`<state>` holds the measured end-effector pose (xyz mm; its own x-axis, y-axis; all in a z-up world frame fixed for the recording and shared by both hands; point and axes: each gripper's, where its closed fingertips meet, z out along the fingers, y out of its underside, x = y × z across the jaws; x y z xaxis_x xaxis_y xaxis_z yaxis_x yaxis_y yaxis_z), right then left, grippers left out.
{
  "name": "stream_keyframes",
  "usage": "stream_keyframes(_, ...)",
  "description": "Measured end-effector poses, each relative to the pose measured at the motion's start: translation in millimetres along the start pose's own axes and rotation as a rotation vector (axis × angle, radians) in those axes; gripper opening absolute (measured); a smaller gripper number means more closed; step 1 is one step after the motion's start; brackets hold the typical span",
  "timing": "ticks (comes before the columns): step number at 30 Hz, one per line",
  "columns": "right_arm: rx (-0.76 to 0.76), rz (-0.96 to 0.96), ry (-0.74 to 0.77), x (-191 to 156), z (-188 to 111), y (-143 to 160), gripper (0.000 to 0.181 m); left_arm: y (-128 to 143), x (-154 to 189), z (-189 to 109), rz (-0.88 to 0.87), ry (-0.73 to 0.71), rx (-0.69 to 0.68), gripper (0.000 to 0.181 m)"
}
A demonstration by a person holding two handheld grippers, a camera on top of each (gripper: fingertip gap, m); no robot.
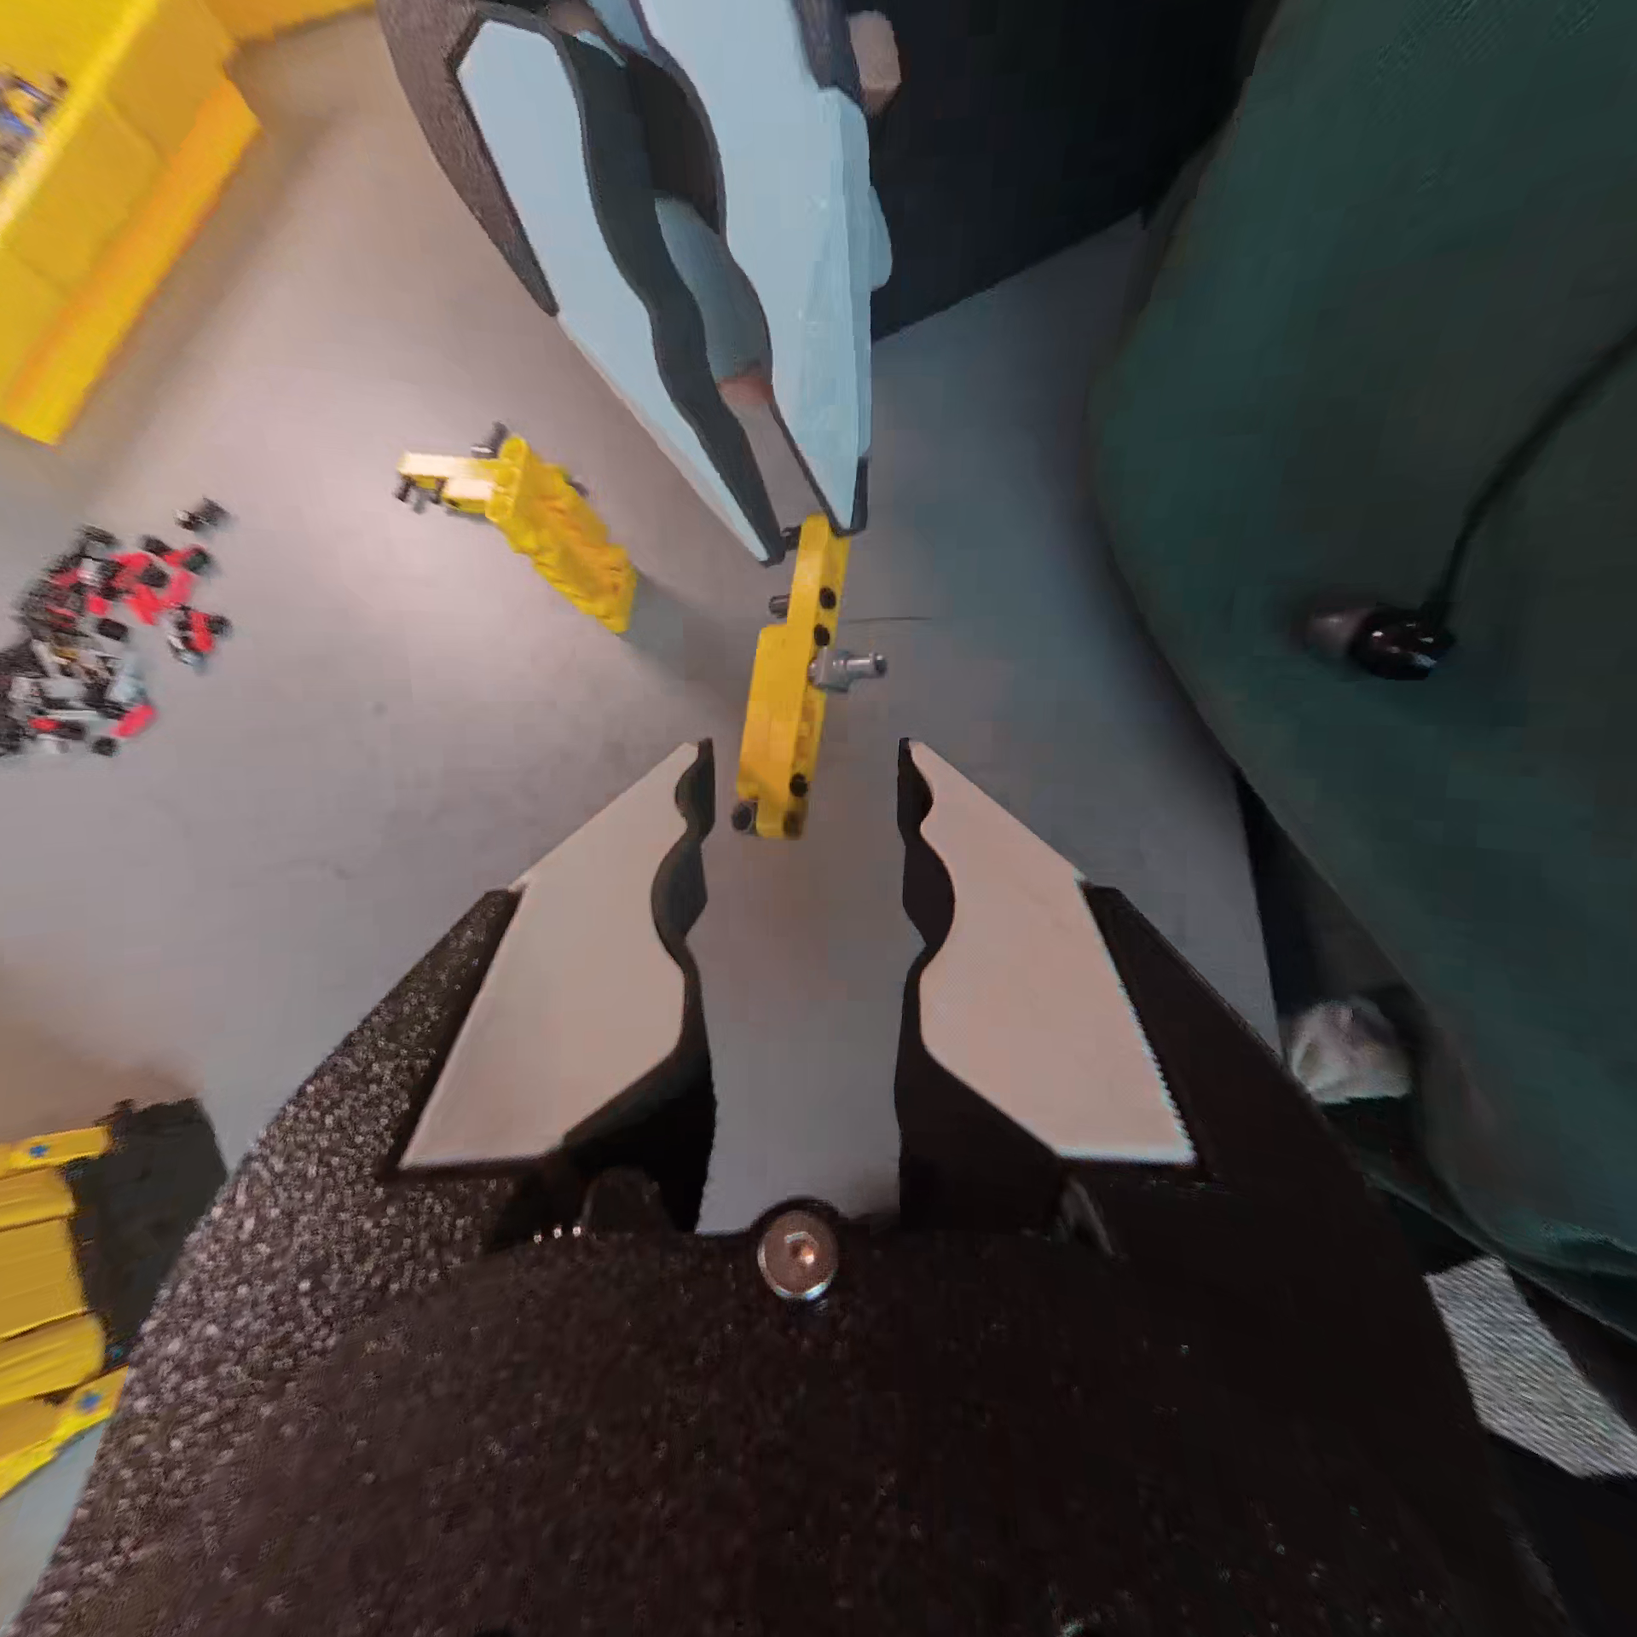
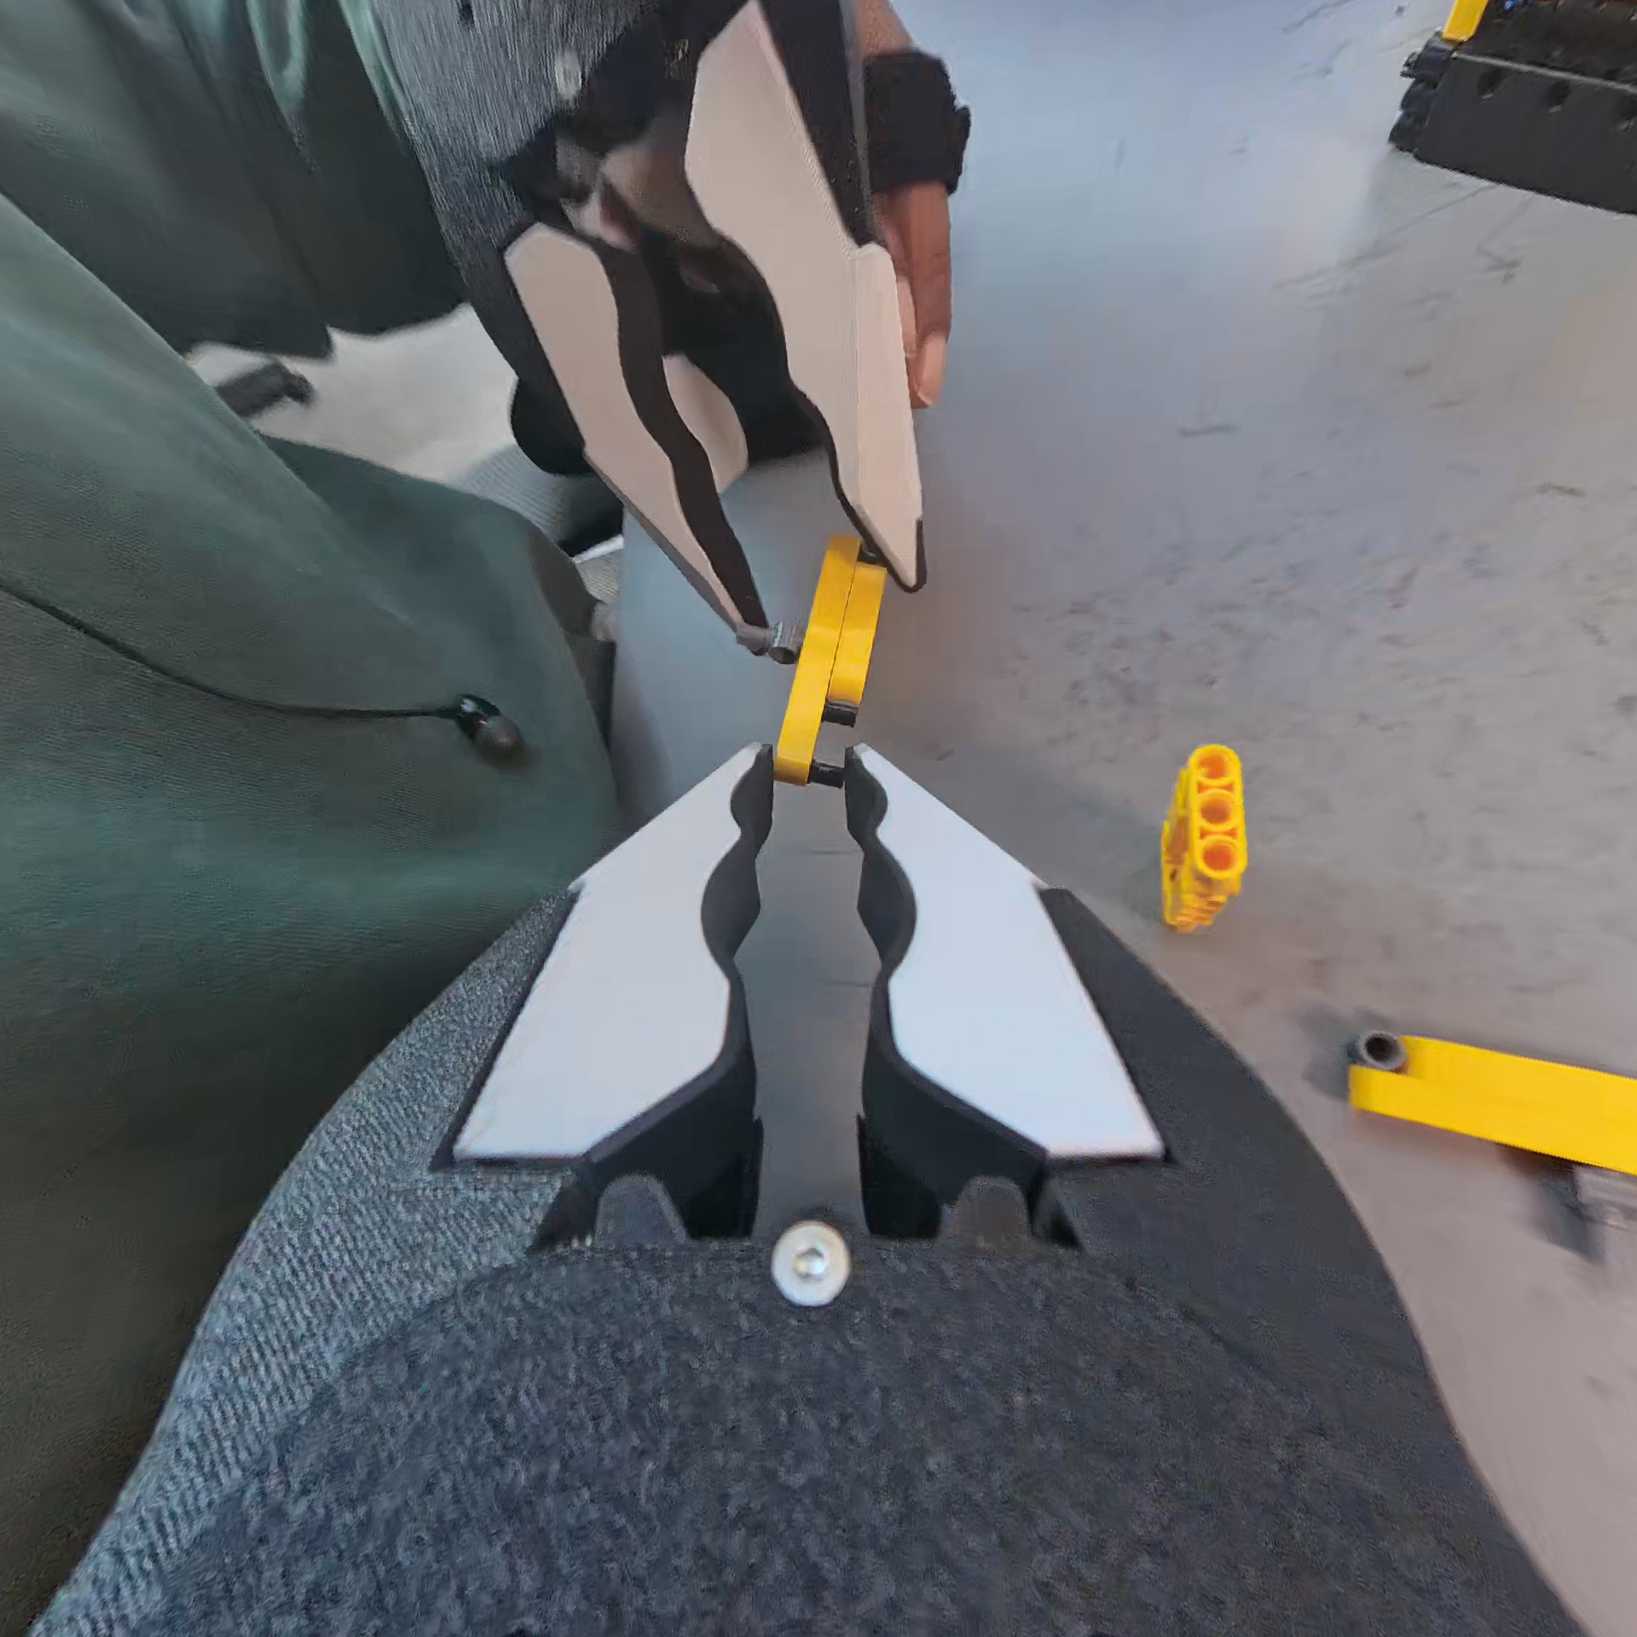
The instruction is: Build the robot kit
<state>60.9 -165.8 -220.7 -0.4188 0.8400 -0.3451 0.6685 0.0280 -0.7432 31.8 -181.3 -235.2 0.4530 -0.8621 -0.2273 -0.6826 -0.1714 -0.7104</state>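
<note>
Right gripper (image 2: pixel 810 766): fingers closed on one end of a yellow plastic beam assembly (image 1: pixel 788 700) with round holes, black pins and one grey peg sticking out of its side. It is held in the air above the grey floor (image 1: pixel 266 886).

Left gripper (image 1: pixel 806 753): fingers apart, with the free end of the assembly between the tips and nearer the left one. The left wrist view shows no contact. From the right wrist view one tip seems to sit at the grey peg, but I cannot tell whether it touches.

Risks (judgement):
- The grip covers only the tip of a long piece, so a knock from a left finger could pivot or pull it out
- The beams look joined by pins only and could separate under a sideways push
- The grey peg could be knocked loose

Count:
- grippers: 2
- held assembly: 1
- loose short yellow block with three holes (image 2: pixel 1209 833), on the floor to the right: 1
- long yellow beam with a dark end (image 2: pixel 1506 1098), near right: 1
- black and yellow build (image 2: pixel 1524 115), far right: 1
- heap of small red, black and grey parts (image 1: pixel 97 629), left: 1, pieces too blurred to count
- hand (image 2: pixel 921 292) behind the left gripper: 1

Dark green fabric (image 2: pixel 221 709) with a black cord lies alongside
</note>
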Motion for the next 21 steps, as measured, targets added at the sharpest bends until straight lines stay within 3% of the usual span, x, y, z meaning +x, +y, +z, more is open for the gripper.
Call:
stream_keyframes(2, 0.063, 0.093, -0.072, -3.9, -8.9, -6.5, 0.015, -7.5, -6.6, 3.8, 0.052, -0.089, 0.024, 0.036)
stream_keyframes(4, 0.124, 0.19, -0.152, -8.0, -16.5, -12.1, 0.015, -18.8, -15.1, 5.4, 0.097, -0.167, 0.066, 0.014)
stream_keyframes(6, 0.157, 0.231, -0.174, -7.1, -23.4, -12.4, 0.015, -28.9, -21.0, 4.0, 0.108, -0.181, 0.095, 0.013)
stream_keyframes(8, 0.211, 0.167, -0.118, -0.5, -35.1, -18.4, 0.013, -35.1, -25.6, 3.1, 0.059, -0.121, 0.103, 0.007)
stream_keyframes(10, 0.281, -0.022, -0.031, 1.1, -52.7, -33.7, 0.027, -42.2, -36.7, -0.6, 0.011, -0.064, 0.126, 0.006)
stream_keyframes(14, 0.172, -0.359, 0.251, 25.4, -68.1, -42.0, 0.033, -49.7, -61.0, -1.8, -0.098, 0.125, 0.118, 0.006)
stream_keyframes(21, 0.029, -0.338, 0.314, 59.0, -60.8, -27.2, 0.014, -43.7, -78.9, 15.9, -0.118, 0.284, 0.026, 0.006)
